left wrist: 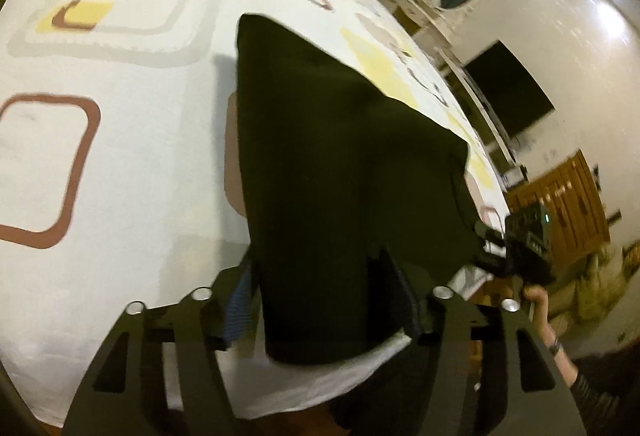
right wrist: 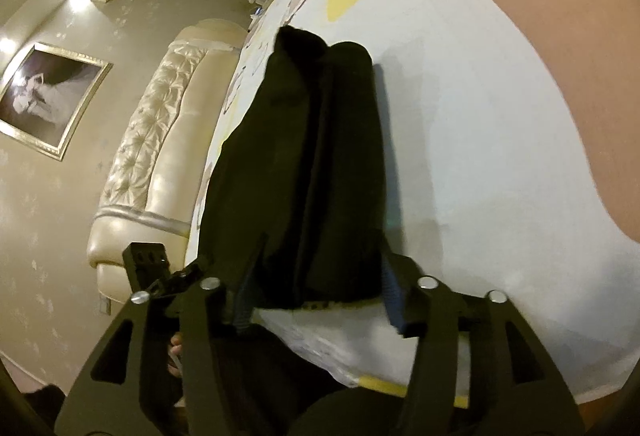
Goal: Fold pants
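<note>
Black pants [left wrist: 340,155] lie folded into a long narrow stack on a white bed sheet [left wrist: 140,175] with brown and yellow shapes. Their near end sits at the bed's front edge, between the fingers of my left gripper [left wrist: 320,296]. That gripper's jaws stand apart, and the blue pad [left wrist: 240,308] is just clear of the cloth. In the right wrist view the same pants [right wrist: 312,155] run away from my right gripper [right wrist: 320,296]. It is open too, with the cloth's end between its fingers. A hand [left wrist: 536,300] holds the other gripper at the right of the left wrist view.
The bed sheet [right wrist: 480,115] stretches wide beyond the pants. A cream tufted headboard [right wrist: 160,139] and a framed picture [right wrist: 48,99] stand on the far side. A dark screen [left wrist: 512,87] and a wooden cabinet [left wrist: 568,203] line the wall.
</note>
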A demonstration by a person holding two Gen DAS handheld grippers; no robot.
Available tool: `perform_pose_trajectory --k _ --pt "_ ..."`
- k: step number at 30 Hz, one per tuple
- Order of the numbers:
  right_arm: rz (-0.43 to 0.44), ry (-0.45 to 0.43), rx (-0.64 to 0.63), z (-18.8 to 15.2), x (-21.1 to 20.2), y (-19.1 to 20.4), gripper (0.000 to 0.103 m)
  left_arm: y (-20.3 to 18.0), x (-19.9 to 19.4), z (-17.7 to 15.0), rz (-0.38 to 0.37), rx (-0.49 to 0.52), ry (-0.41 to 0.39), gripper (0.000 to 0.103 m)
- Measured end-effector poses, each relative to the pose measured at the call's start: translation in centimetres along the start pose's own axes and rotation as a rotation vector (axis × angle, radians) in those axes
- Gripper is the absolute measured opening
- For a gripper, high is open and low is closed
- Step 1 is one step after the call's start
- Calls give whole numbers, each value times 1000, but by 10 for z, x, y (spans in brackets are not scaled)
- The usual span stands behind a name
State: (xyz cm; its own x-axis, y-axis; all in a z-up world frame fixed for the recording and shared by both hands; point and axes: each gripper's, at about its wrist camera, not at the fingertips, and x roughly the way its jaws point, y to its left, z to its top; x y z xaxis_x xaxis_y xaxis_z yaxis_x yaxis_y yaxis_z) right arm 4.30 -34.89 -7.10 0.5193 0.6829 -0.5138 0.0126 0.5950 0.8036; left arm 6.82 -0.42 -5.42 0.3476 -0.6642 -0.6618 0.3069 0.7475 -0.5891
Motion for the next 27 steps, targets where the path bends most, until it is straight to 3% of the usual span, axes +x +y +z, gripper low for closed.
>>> perform_pose_trajectory --k 4,7,16,27 --pt "-44 4 -59 3 -11 8 63 -2 -24 -3 -9 74 -41 74" --pt "-14 -35 -60 16 -17 12 65 4 -25 7 -17 77 -39 78" --pt "9 -47 11 75 18 -1 68 22 24 69 -46 33 31 80" --pt "63 3 37 113 56 -10 71 53 61 104 -107 -56 82 80"
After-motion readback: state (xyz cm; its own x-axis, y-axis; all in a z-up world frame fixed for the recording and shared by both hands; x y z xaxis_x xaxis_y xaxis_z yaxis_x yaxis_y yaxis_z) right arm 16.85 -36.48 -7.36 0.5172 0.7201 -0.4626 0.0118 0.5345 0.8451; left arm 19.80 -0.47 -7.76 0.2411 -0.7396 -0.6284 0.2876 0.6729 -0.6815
